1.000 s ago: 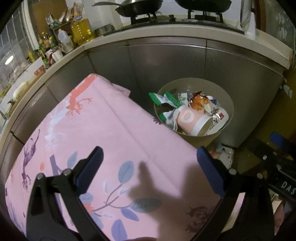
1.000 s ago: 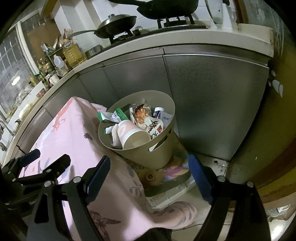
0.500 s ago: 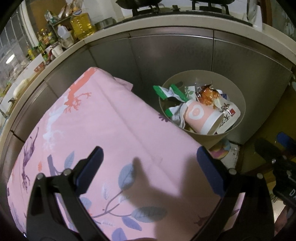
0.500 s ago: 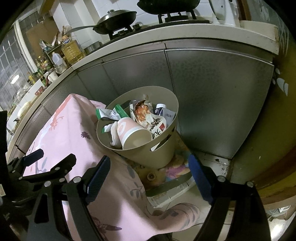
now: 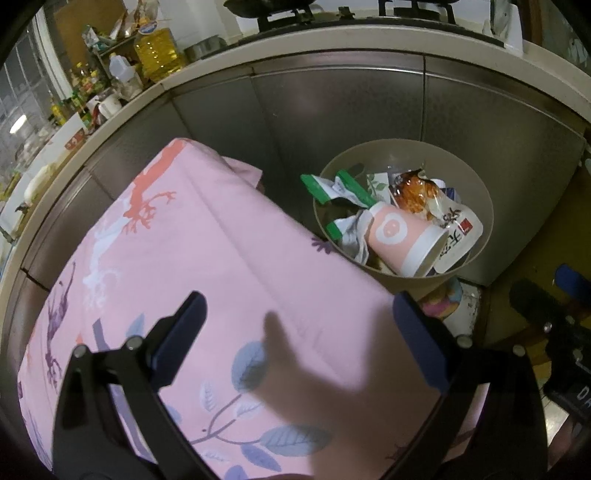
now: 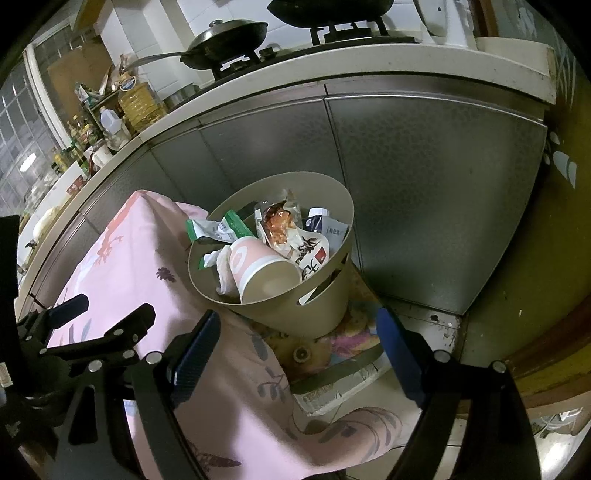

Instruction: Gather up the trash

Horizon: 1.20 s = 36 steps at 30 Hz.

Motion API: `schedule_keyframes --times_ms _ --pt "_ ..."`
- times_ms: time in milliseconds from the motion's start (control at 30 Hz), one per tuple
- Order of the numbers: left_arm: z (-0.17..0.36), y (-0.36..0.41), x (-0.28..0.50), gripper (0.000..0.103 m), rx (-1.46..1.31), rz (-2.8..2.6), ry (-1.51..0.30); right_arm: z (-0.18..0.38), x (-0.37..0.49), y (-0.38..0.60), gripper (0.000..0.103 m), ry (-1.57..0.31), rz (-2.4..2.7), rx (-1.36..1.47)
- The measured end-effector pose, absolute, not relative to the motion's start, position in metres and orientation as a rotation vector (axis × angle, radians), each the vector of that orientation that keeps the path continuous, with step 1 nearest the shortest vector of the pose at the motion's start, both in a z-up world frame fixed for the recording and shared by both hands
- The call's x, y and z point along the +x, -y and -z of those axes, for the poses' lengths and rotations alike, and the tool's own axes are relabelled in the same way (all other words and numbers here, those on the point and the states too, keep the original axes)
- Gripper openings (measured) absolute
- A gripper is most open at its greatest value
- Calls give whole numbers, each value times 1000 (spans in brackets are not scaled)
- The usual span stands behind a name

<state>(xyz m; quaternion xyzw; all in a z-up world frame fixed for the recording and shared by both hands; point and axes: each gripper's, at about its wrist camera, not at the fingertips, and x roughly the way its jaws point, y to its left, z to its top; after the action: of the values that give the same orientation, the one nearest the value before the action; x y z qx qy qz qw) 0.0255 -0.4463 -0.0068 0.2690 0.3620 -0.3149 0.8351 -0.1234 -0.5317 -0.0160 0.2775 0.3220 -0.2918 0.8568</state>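
Note:
A beige round trash bin [image 5: 480,206] [image 6: 325,306] stands on the floor beside the pink-clothed table. It holds a pink paper cup [image 5: 402,240] [image 6: 258,273], green-and-white wrappers [image 5: 332,188] [image 6: 218,229], an orange snack bag [image 5: 413,192] [image 6: 279,225] and a white packet [image 6: 314,254]. My left gripper [image 5: 299,332] is open and empty above the tablecloth. My right gripper [image 6: 297,350] is open and empty, low in front of the bin. The left gripper also shows in the right wrist view [image 6: 99,321].
A pink floral tablecloth [image 5: 192,258] [image 6: 122,266] covers the table left of the bin. Steel cabinet fronts [image 6: 424,177] rise behind, with a counter carrying pans [image 6: 229,33] and oil bottles [image 5: 155,51]. A colourful mat [image 6: 351,339] lies under the bin.
Both cameras have risen and tilted a little, so the bin sits lower and nearer the frame's middle. Both grippers stay open and empty.

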Motion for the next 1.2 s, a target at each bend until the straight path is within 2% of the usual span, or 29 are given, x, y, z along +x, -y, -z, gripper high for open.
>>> schedule_keyframes --times_ms 400,1200 --pt "8 448 25 97 568 668 -763 12 -125 531 83 -658 616 587" --pt "-32 411 2 97 481 691 -684 -20 -136 495 83 -595 598 537"
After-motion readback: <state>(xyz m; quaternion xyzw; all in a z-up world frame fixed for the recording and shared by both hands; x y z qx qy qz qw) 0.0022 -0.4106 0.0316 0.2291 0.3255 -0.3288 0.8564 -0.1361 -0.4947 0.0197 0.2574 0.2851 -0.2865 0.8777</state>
